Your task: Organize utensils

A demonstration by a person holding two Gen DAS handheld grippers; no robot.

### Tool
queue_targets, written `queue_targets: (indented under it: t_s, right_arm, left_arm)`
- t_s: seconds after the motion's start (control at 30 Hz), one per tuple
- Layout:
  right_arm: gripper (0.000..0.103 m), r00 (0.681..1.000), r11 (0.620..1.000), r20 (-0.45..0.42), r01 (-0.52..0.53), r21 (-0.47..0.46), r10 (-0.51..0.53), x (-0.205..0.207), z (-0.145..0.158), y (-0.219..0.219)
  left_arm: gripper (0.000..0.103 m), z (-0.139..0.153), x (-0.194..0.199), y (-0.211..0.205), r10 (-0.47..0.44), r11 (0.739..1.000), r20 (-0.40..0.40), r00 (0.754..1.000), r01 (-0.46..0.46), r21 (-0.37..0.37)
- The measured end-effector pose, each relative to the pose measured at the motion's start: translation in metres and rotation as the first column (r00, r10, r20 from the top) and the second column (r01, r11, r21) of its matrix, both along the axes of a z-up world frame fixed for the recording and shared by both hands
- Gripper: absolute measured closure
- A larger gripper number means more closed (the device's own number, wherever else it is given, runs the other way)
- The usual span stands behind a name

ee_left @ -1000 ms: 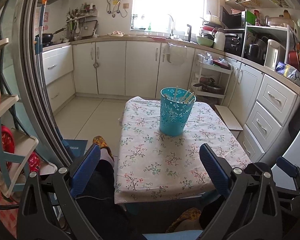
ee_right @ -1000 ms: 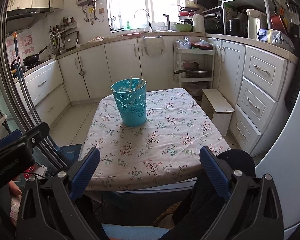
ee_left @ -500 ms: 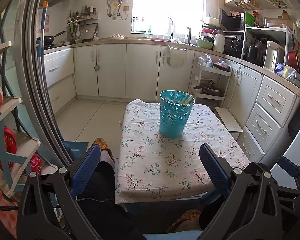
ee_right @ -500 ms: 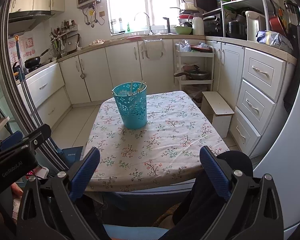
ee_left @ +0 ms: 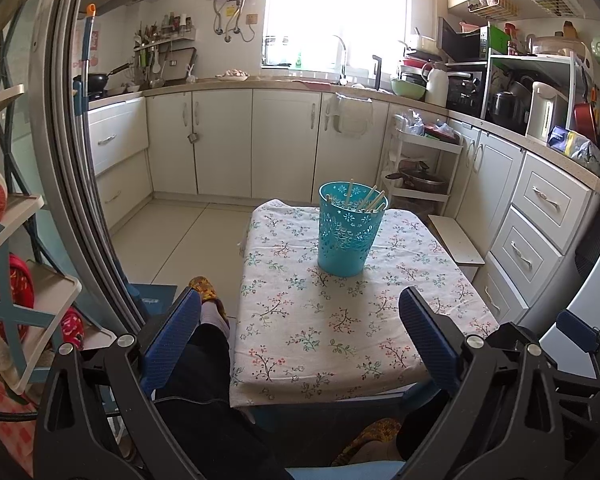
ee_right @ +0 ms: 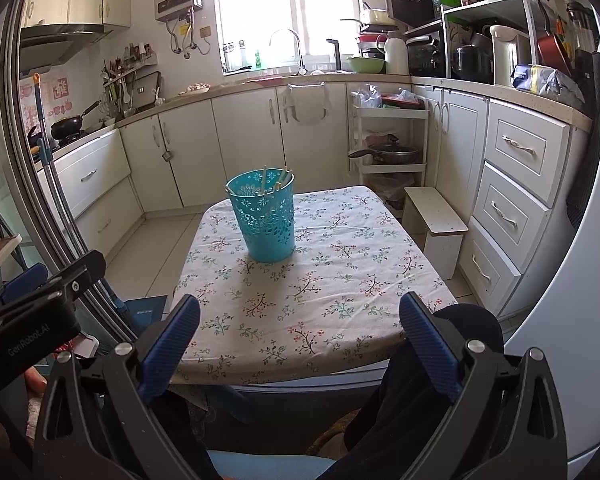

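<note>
A teal perforated bucket [ee_left: 349,232] stands upright on the floral tablecloth [ee_left: 340,320], with several pale chopsticks [ee_left: 370,198] leaning inside it. It also shows in the right wrist view [ee_right: 265,218], with the chopsticks [ee_right: 278,180] in it. My left gripper [ee_left: 300,332] is open and empty, held back from the table's near edge. My right gripper [ee_right: 300,332] is open and empty, also short of the table [ee_right: 300,288]. The other gripper's body shows at the left of the right wrist view [ee_right: 36,312].
A small white stool [ee_right: 436,228] stands right of the table, before white drawers [ee_right: 512,200]. A white trolley with a pan [ee_right: 388,152] is behind. A shelf rack [ee_left: 16,280] and a metal door frame [ee_left: 80,200] are at left. My legs and slippers [ee_left: 206,292] are below.
Both grippers have drawn back and risen slightly, so the table and bucket look a little farther away. Both stay open and empty.
</note>
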State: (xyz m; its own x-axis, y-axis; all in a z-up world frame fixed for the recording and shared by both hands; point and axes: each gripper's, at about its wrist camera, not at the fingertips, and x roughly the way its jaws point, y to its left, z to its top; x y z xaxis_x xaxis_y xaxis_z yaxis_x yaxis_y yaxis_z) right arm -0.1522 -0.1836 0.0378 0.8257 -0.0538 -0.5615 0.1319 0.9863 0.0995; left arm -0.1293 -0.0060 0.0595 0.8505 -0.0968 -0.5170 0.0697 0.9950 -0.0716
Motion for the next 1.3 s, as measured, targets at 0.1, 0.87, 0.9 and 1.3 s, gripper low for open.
queue_targets:
  t_s: [0.1, 0.87, 0.9, 1.3]
  right_arm:
    - [0.007, 1.000, 1.000, 0.002, 0.001, 0.000, -0.001, -0.0005, 0.0004, 0.0002]
    - [0.007, 1.000, 0.999, -0.006, 0.027, -0.032, -0.028, -0.0024, 0.0021, 0.0040]
    - [0.007, 1.000, 0.999, -0.007, 0.028, -0.033, -0.028, -0.0024, 0.0020, 0.0041]
    - [0.007, 0.999, 0.998, -0.008, 0.037, -0.043, -0.038, -0.0026, 0.0032, 0.0039]
  left_arm:
    - [0.008, 0.0000, -0.0001, -0.0004, 0.001, 1.000, 0.002, 1.000, -0.001, 0.002]
    - [0.008, -0.0004, -0.0012, -0.0017, -0.001, 1.000, 0.000, 1.000, 0.001, 0.003]
    - [0.008, -0.0004, -0.0013, -0.0018, -0.001, 1.000, 0.000, 1.000, 0.001, 0.003]
    - [0.008, -0.0015, -0.0044, -0.0005, -0.003, 1.000, -0.006, 1.000, 0.003, 0.006]
